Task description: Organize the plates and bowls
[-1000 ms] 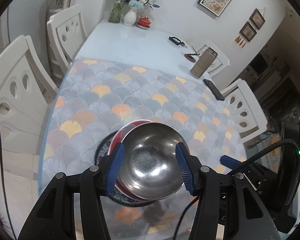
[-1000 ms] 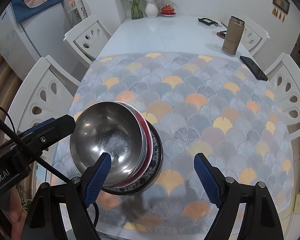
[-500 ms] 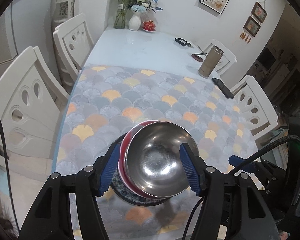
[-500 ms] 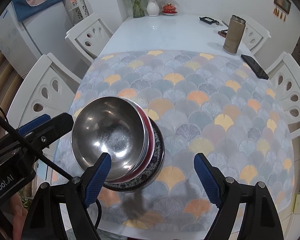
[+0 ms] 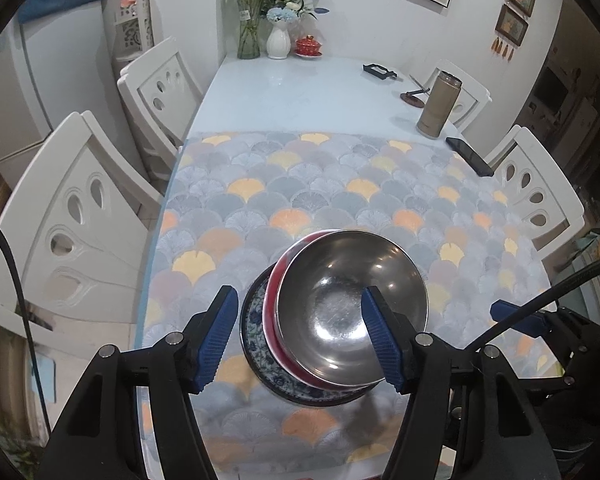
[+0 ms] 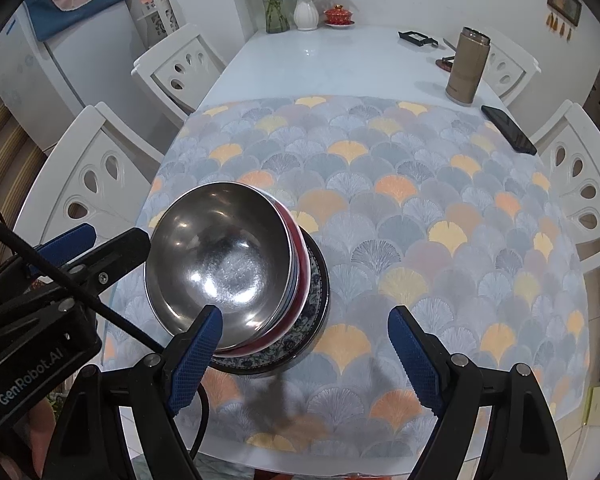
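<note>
The steel bowl (image 5: 350,308) is seen nested in a red bowl (image 5: 274,300) on the patterned plate (image 5: 256,344), stacking judged essentially done, with the left gripper (image 5: 300,336) opening clear around it and the right gripper (image 6: 304,356) beside the plate, spread and empty.

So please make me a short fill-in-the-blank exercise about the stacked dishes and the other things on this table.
1. The steel bowl sits inside a ____ bowl.
2. Both bowls rest on a patterned blue and white ____.
3. The tan flask stands upright near a black ____ that lies flat at the mat's edge.
4. The right claw has ____ between its pads.

Missing words: red; plate; phone; nothing
</note>
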A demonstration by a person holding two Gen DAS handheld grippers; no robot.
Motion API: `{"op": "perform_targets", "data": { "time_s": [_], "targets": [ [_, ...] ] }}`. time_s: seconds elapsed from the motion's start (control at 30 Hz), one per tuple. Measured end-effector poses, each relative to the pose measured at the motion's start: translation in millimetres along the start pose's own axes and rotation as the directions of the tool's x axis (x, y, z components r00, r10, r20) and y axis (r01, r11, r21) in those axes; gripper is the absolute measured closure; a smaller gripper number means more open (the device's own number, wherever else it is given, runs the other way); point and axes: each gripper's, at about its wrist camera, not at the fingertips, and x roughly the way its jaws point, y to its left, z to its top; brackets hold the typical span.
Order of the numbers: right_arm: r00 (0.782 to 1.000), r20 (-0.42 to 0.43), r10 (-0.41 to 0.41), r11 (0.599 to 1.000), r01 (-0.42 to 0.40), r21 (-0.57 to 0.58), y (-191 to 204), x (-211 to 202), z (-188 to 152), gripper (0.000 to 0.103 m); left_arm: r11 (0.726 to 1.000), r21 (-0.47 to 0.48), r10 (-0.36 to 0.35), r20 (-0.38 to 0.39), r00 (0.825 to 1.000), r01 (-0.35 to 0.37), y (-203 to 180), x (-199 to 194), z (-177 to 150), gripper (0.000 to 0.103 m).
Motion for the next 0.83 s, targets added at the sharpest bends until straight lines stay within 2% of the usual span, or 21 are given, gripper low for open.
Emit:
{"op": "perform_targets", "data": {
  "time_s": [0.47,0.63,0.77,0.83],
  "targets": [
    [1.000,0.010,-0.009,1.000,0.009,-0.013,-3.0,-6.9,1.1,0.020,1.000,-0.009,0.014,-0.003,1.000,-0.014,-2.5,2.5,2.5,0.040],
    [1.000,0.009,-0.009,1.000,0.009,-0.025,-6.0,-6.9,2.6,0.020,0.994,-0.042,0.101,0.026,0.995,-0.100,0.0,2.2,1.1,0.040],
    [0.999,0.032,0.009,1.000,-0.008,-0.020,-8.6,-9.6,4.4,0.020,0.981,-0.065,0.188,0.079,0.979,-0.183,4.5,-2.1,2.1,0.039],
    [0.999,0.048,0.013,0.999,-0.011,-0.031,-9.7,-11.5,7.2,0.020,0.977,-0.069,0.207,0.105,0.973,-0.200,4.8,-7.2,2.8,0.039]
  ]
}}
